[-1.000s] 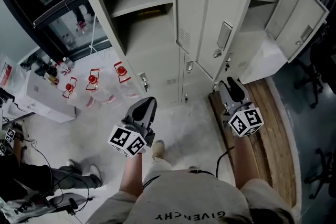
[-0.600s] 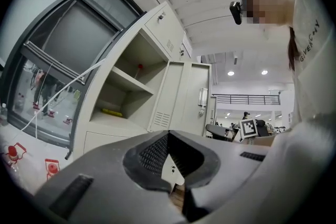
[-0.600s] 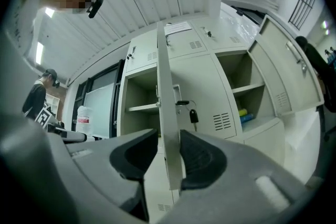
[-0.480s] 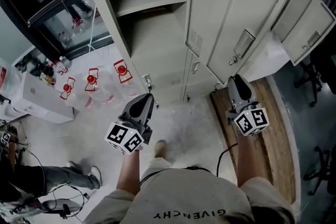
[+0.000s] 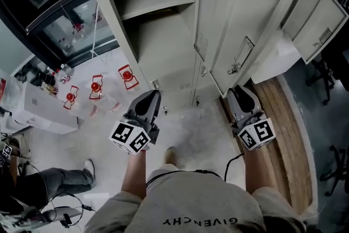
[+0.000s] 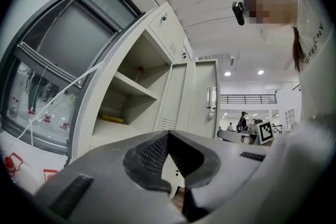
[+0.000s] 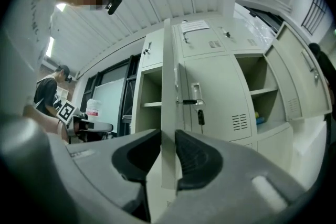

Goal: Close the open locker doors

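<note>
Two grippers: the left gripper, lower left-centre, is closed and empty; the right gripper, jaws just closing, pinches the open locker door by its edge at centre. Best swing it steadily leftward onto its compartment.

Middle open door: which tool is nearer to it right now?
Right. The right tool has just been closing its jaws onto the door edge between them; the left tool is apart, off to its left, before the open compartment.
</note>
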`<state>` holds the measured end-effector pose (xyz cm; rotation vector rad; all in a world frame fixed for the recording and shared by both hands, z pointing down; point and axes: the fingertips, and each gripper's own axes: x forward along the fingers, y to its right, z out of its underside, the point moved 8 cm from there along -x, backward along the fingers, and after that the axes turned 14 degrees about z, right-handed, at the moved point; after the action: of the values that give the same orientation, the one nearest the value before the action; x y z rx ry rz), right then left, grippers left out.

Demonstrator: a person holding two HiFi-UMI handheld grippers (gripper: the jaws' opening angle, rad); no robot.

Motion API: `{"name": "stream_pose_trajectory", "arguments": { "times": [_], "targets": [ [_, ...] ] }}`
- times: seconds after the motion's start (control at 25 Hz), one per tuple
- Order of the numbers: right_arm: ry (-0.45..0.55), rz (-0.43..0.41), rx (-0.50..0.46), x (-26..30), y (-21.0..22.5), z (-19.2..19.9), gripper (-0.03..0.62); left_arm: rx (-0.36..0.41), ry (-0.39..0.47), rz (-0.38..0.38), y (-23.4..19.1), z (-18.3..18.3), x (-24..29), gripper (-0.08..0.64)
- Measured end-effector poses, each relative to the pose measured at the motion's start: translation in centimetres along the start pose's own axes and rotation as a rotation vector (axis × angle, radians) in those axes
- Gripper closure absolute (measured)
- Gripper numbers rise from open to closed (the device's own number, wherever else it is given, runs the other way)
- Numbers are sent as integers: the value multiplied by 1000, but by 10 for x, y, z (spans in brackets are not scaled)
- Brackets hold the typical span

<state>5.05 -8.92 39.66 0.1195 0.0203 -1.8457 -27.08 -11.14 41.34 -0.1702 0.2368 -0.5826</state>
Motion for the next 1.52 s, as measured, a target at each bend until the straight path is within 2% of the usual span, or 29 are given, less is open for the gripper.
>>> {"name": "stream_pose_trajectory", "arguments": {
  "times": [0.28, 0.64, 0.96, 1.52],
  "targets": [
    [22, -58, -24, 5, -49, 4, 499, 2, -12, 38, -22, -4, 0, 563],
    [47, -127, -4, 30, -112, 15, 486, 30, -11, 67, -62, -22, -20, 563],
    [33, -182, 1, 68, -162, 32, 489, 22, 8, 25, -102, -25, -52, 563],
    [-3, -270, 53, 146, -212, 46, 503, 33, 25, -66, -124, -28, -92, 563]
  ]
}}
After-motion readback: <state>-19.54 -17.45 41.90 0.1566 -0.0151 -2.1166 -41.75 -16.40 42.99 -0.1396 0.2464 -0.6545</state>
